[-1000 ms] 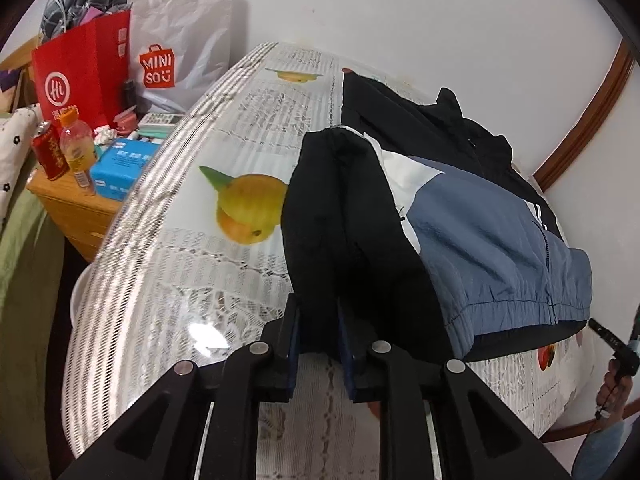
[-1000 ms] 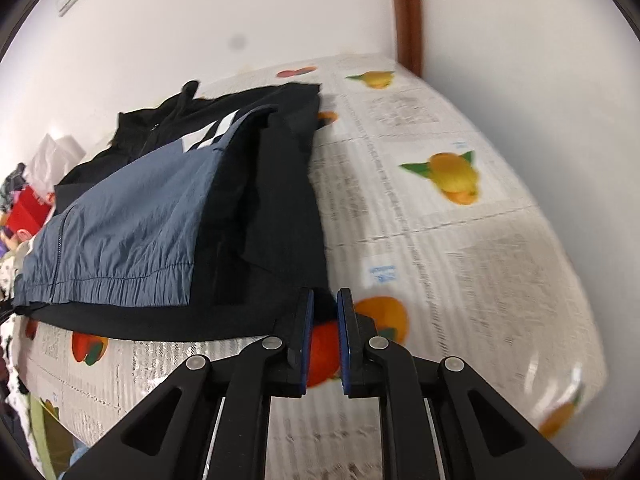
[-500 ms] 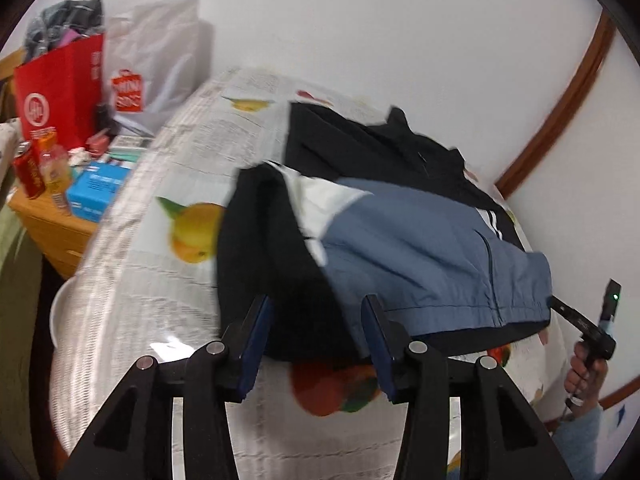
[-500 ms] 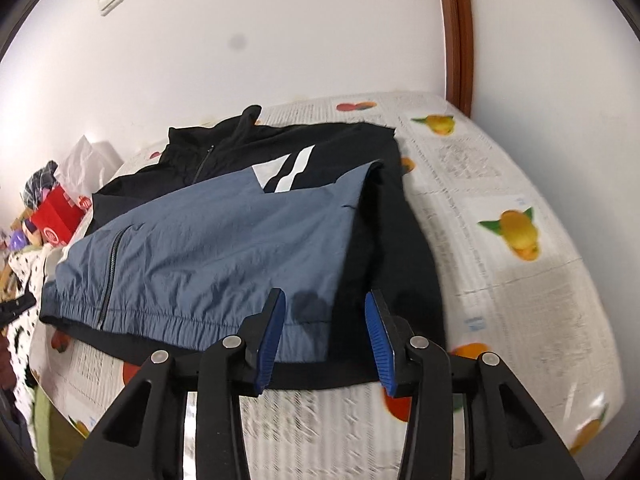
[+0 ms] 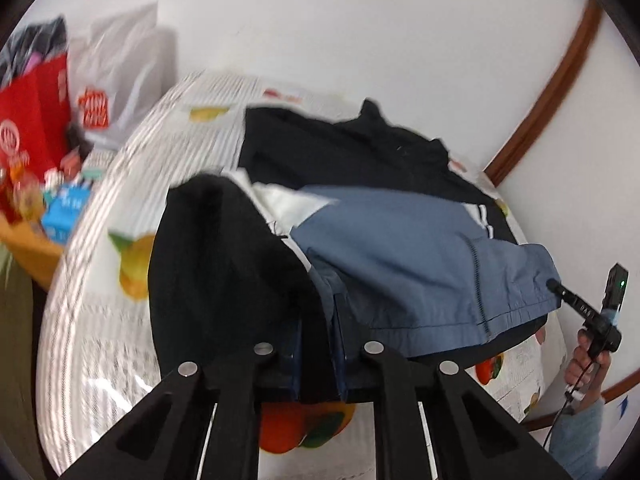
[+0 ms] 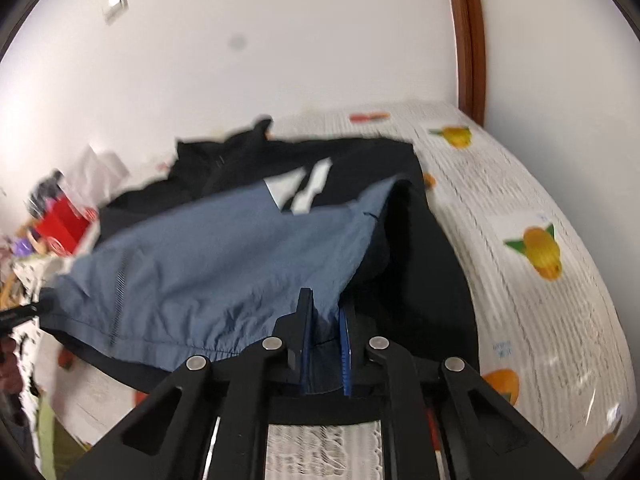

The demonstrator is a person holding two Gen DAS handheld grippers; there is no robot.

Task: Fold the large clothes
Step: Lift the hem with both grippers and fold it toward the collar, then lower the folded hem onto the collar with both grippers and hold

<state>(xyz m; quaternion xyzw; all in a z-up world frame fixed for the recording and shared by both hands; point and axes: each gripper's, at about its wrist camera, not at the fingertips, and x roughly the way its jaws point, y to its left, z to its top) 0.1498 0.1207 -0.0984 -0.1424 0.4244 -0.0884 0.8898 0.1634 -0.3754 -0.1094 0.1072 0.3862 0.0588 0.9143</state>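
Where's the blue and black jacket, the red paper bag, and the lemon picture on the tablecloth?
Blue and black jacket (image 6: 224, 264): right wrist view, blue front panel.
Red paper bag (image 5: 34, 120): left wrist view, front face.
Lemon picture (image 6: 540, 252): right wrist view, yellow fruit.

R gripper closing on jacket (hem).

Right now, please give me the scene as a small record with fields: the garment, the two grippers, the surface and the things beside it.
garment: blue and black jacket, lying on the table, sleeves folded in
left gripper: jaws closing on the jacket hem
right gripper: jaws closing on the jacket hem
surface: table with fruit-print cloth
beside it: red bag, white bag, blue box
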